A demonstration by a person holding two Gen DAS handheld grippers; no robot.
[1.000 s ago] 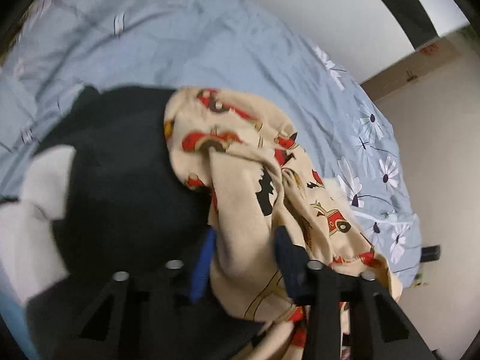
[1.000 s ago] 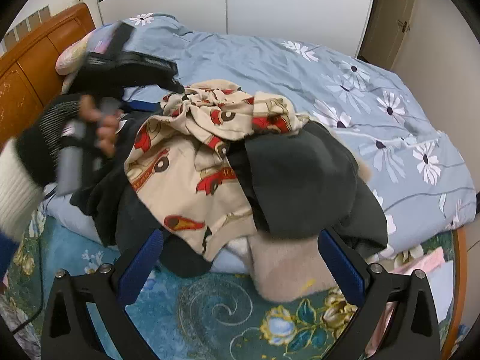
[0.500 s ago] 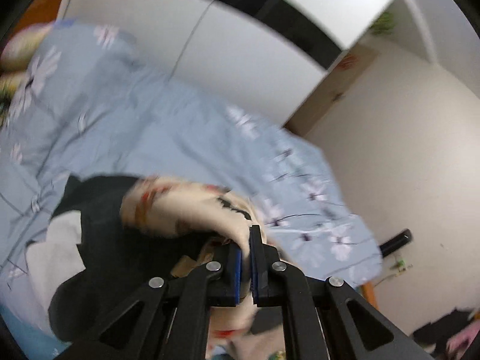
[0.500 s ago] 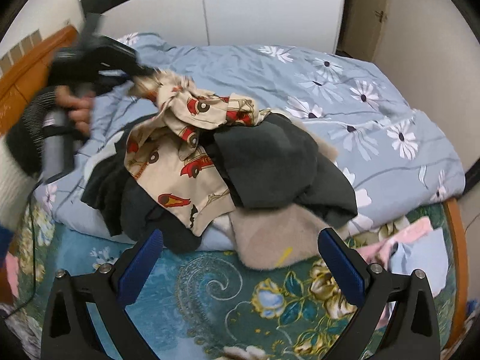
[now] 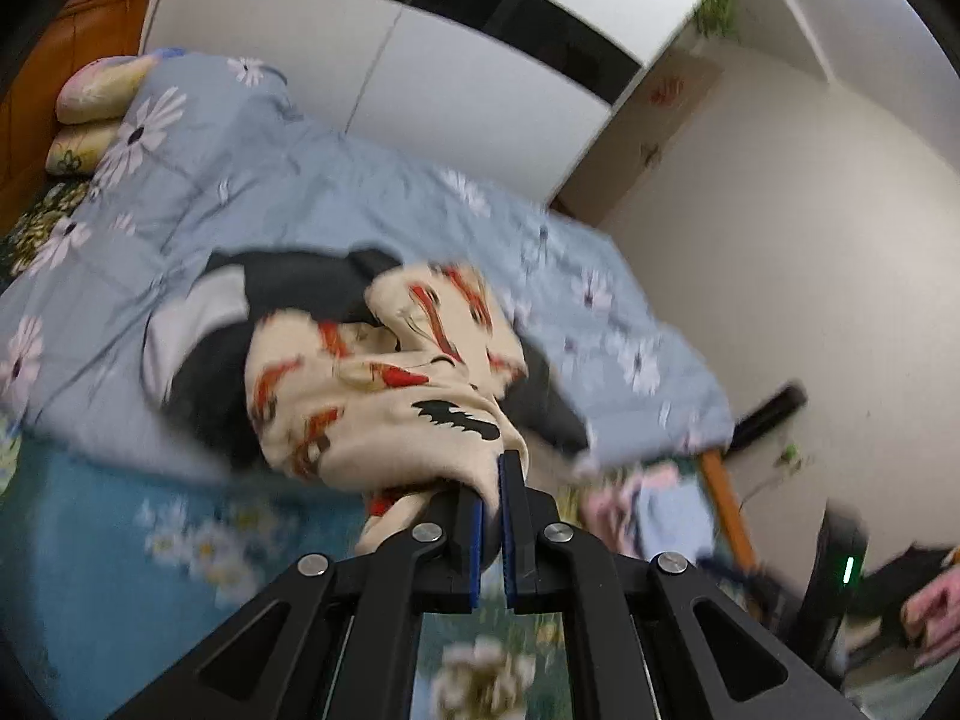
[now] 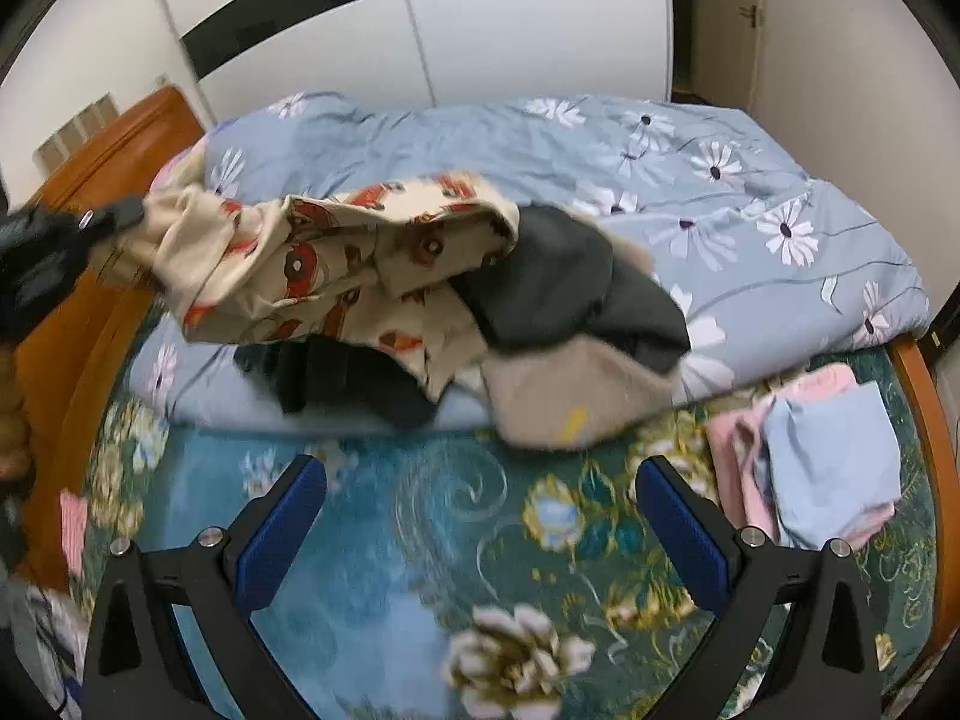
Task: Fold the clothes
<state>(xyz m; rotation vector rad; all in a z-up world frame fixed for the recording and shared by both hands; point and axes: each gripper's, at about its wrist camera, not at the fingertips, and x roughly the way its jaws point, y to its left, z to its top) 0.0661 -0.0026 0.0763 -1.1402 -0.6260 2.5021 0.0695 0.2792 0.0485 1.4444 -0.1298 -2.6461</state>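
My left gripper (image 5: pixel 491 474) is shut on a beige garment with red car prints (image 5: pixel 384 378) and holds it lifted off a pile of clothes. In the right wrist view the left gripper (image 6: pixel 114 213) stretches the same beige garment (image 6: pixel 336 264) out to the left. Under it lie dark grey clothes (image 6: pixel 570 282) and a tan fuzzy piece (image 6: pixel 576 390) on the bed's blue flowered duvet (image 6: pixel 720 192). My right gripper (image 6: pixel 480 516) is open and empty, low over the teal flowered sheet (image 6: pixel 420 540) in front of the pile.
Folded pink and light blue clothes (image 6: pixel 822 456) lie on the sheet at the right. An orange wooden headboard (image 6: pixel 90 156) stands at the left, with pillows (image 5: pixel 96 96) against it. White wardrobe doors (image 6: pixel 510 42) stand behind the bed. The wooden bed frame edge (image 6: pixel 924 408) runs along the right.
My left gripper closed on the beige garment and pulled it up and away from the pile, spreading it to the left. My right gripper drew back from the pile, still open.
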